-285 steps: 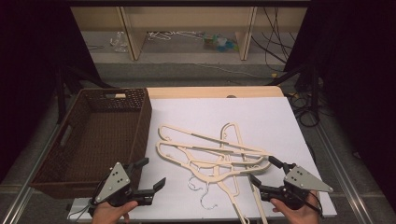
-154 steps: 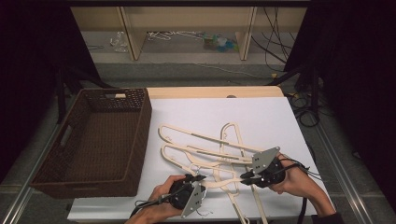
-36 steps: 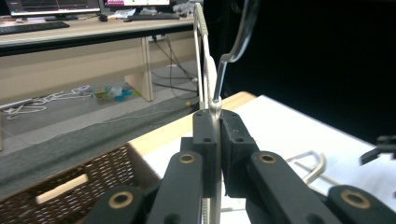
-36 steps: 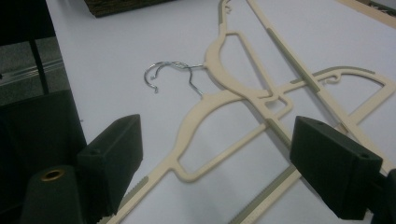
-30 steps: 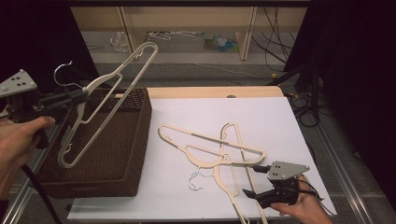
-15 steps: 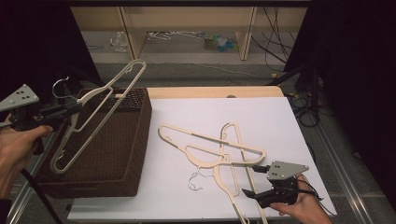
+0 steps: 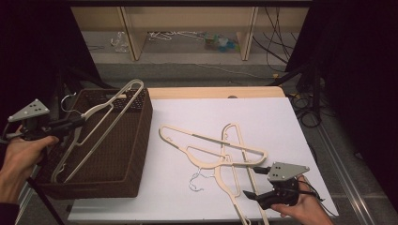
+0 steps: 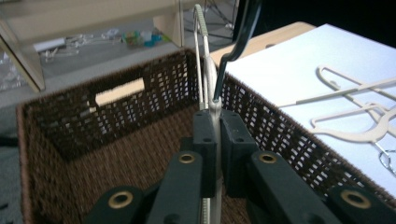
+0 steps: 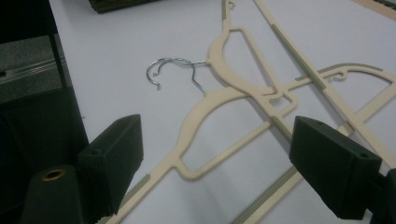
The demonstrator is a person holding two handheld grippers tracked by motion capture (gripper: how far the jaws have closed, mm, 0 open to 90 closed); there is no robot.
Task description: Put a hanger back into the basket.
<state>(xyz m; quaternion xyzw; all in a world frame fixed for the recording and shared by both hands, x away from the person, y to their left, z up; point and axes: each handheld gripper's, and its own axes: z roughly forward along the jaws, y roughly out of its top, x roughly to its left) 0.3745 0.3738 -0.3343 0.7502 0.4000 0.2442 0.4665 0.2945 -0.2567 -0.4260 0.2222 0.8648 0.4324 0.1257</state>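
My left gripper (image 7: 79, 122) is shut on a cream plastic hanger (image 7: 101, 129) near its neck and holds it tilted over the brown wicker basket (image 7: 138, 140). The hanger's lower end dips inside the basket. In the left gripper view the pads (image 8: 205, 140) pinch the hanger (image 8: 201, 60) edge-on, with its metal hook (image 8: 238, 37) rising beyond. My right gripper (image 7: 253, 181) stands open low over the front right of the white sheet. Between its wide jaws, in the right gripper view, lie two more crossed cream hangers (image 9: 233, 98) with their metal hooks (image 9: 173, 65).
The basket (image 8: 60, 121) has a handle slot in its far wall. The white sheet (image 7: 281, 126) covers a wooden table. A shelf unit (image 7: 187, 28) with clutter stands on the floor beyond, and cables trail at the right.
My left hand has lowered the hanger from above the basket down toward its inside. The right gripper has stayed where it was.
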